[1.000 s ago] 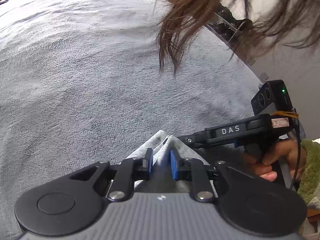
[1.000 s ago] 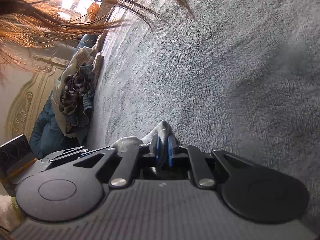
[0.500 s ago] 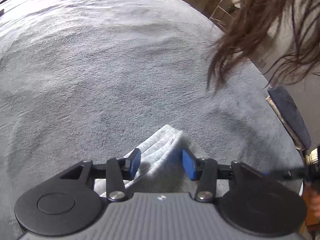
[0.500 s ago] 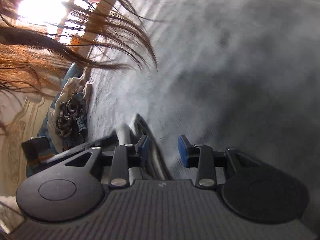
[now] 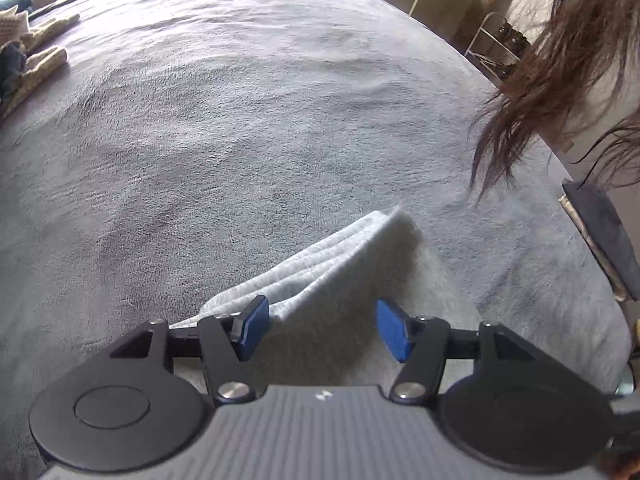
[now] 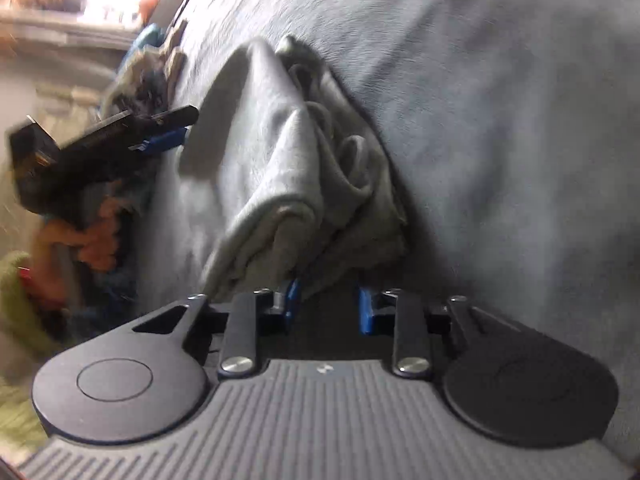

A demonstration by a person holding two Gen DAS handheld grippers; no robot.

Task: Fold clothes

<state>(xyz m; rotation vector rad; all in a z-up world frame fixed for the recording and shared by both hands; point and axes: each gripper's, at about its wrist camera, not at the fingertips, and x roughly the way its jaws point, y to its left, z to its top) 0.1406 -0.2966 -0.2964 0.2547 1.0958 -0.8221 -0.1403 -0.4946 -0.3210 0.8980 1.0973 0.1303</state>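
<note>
A light grey folded garment (image 5: 340,264) lies on the grey fleece blanket (image 5: 240,120) of a bed. My left gripper (image 5: 323,333) hovers over its near part. Its jaws are opening, and the cloth lies below them without touching the blue pads (image 5: 252,330). In the right wrist view the same garment (image 6: 272,152) shows a bunched, rolled end just ahead of my right gripper (image 6: 329,308). Its jaws are closing, and the cloth edge hangs by the left pad (image 6: 292,302) without being pinched. The left gripper (image 6: 176,128) shows at the garment's far left side.
A pile of unfolded clothes (image 5: 28,60) lies at the bed's far left edge, and it shows again as a clothes pile (image 6: 148,68) in the right wrist view. The person's hair (image 5: 560,60) hangs in at the right. A metal rack (image 5: 496,48) and furniture stand beyond the bed. A hand (image 6: 100,236) holds the left gripper.
Both grippers let go of the garment's folded corner. The left jaws widened and drew back. The right gripper swung along the garment to its bunched end, and its jaws opened, then narrowed.
</note>
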